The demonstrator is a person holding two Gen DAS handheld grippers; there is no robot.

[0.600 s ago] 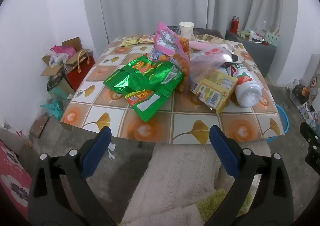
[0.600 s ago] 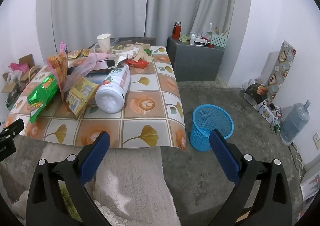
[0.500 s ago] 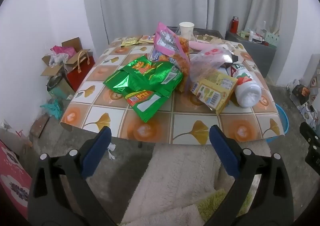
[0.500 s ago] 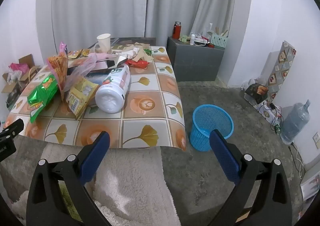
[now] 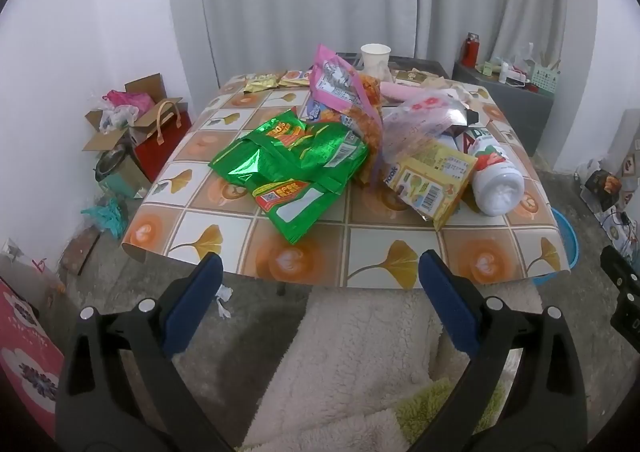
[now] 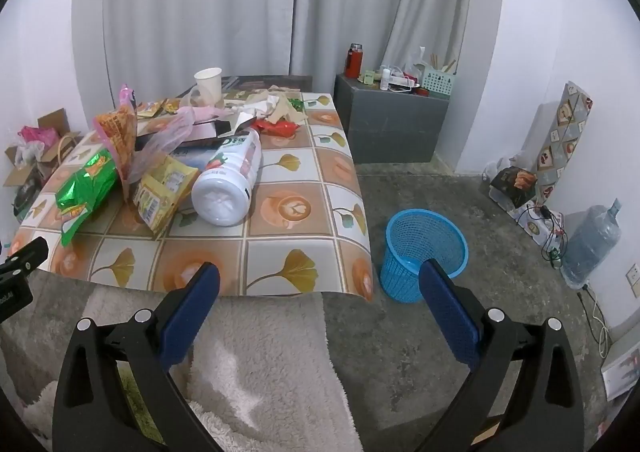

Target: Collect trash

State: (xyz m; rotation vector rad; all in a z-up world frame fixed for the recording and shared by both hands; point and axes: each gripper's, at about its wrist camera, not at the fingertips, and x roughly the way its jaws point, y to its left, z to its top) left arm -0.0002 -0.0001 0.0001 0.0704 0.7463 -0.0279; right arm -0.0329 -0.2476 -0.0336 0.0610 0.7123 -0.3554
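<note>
Desk (image 5: 360, 252), low, covered in a ginkgo-leaf cloth; taken as the landmark for all entries.

- Left gripper (image 5: 320, 272): held off the desk's near edge, above a pale rug (image 5: 352, 352); jaws spread wide, nothing between them.
- Right gripper (image 6: 320, 276): off the desk's near right corner; jaws likewise wide apart and empty.
- Green snack bags (image 5: 292, 168): a crumpled pile on the desk's near-left part.
- Pink snack bag (image 5: 344, 100): standing up at the desk's middle, just behind the green bags.
- Yellow packet (image 5: 432, 176): near the desk's front right, leaning against the bottle.
- White bottle (image 6: 230, 180): lying on its side on the desk's right part, base toward the near edge.
- Paper cup (image 6: 209, 81): upright at the desk's far edge.
- Red wrapper (image 6: 278, 127): on the desk's far right, amid loose paper scraps.
- Blue basket (image 6: 424, 248): on the floor beside the desk's near right corner, upright.
- Grey cabinet (image 6: 394, 124): beyond the desk's far right corner.
</note>
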